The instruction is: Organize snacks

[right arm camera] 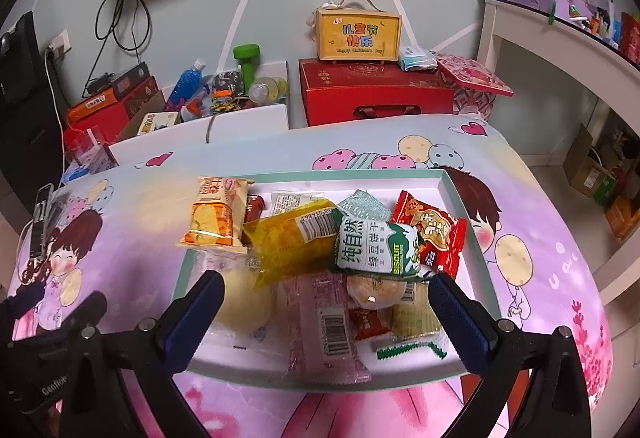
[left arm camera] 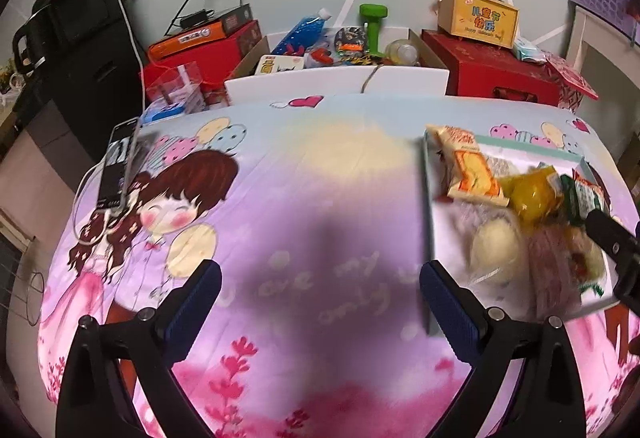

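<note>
So both claws are spread wide w/ nothing in them. Left claw point(left arm camera: 320, 302) hangs over a bare stretch of the cartoon-print cloth point(left arm camera: 280, 198) on the table, its blue-padded fingers point(left arm camera: 192, 314) well apart. Right claw point(right arm camera: 324, 314) sits over the near end of the shallow white tray point(right arm camera: 456, 190) w/ the teal rim, one finger on each side of the snack pile, not touching anything afaict.

Snacks are all heaped in that tray, which is on the right half of the table. From the right wrist cam: orange bread pack point(right arm camera: 214, 218) leans over the tray's far-left edge, yellow pack point(right arm camera: 292, 242) next to it w/ a barcode showing, green-white biscuit pack point(right arm camera: 374, 248) lying partly on top of the yellow one, red pack point(right arm camera: 434, 234) just to the right of the biscuit. Closer in there's a pale round bun point(right arm camera: 248, 302), a pink wrapped pack point(right arm camera: 324, 322) w/ barcode, and a brown round pastry point(right arm camera: 372, 292) tucked under the biscuit pack. Left cam shows the same pile but blurry.

Phone point(left arm camera: 118, 166) on a white cable lies at the table's far-left edge. Behind the table: red box point(right arm camera: 372, 90) w/ a yellow handled box point(right arm camera: 358, 34) on top, and a green dumbbell point(right arm camera: 246, 60).
</note>
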`<act>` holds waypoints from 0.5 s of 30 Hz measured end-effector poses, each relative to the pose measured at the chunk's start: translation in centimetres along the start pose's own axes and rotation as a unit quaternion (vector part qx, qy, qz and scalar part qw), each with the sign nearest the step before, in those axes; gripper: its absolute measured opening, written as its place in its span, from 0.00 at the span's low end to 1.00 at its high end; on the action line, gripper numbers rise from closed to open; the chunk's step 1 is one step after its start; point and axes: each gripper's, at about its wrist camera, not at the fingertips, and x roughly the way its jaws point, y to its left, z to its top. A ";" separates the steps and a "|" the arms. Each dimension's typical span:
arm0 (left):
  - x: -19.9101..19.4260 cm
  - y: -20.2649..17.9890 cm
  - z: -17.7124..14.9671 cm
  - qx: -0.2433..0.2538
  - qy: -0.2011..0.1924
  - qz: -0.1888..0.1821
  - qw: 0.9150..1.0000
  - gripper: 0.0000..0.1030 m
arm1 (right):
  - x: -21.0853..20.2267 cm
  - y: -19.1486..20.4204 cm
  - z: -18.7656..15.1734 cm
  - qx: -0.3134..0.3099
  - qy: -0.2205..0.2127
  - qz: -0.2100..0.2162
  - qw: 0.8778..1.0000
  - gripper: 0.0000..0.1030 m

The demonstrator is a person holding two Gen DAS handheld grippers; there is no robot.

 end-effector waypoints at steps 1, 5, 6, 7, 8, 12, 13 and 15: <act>-0.2 0.3 -0.4 -0.003 0.000 0.001 1.000 0.97 | -0.2 0.1 -0.1 0.000 0.000 0.001 1.000 1.00; -0.8 1.2 -1.4 -0.008 0.002 0.007 1.000 0.97 | -0.9 0.4 -0.9 -0.004 0.000 0.002 1.000 1.00; -0.9 1.4 -1.7 -0.009 0.002 0.009 1.000 0.97 | -1.0 0.5 -1.2 -0.005 0.000 0.002 1.000 1.00; -1.0 1.6 -1.9 -0.011 0.003 0.010 1.000 0.97 | -1.1 0.6 -1.5 -0.007 0.001 0.003 1.000 1.00; -1.1 1.9 -2.1 -0.013 0.003 0.009 1.000 0.97 | -1.2 0.7 -1.7 -0.008 0.003 0.004 1.000 1.00; -1.5 2.5 -3.0 -0.019 0.006 0.007 1.000 0.97 | -1.6 1.0 -2.9 -0.017 0.009 0.005 1.000 1.00; -1.6 2.7 -3.2 -0.019 0.007 0.010 1.000 0.97 | -1.8 1.2 -3.2 -0.020 0.010 0.006 1.000 1.00; -1.7 3.0 -3.6 -0.020 0.010 0.014 1.000 0.97 | -2.0 1.4 -3.7 -0.024 0.012 0.007 1.000 1.00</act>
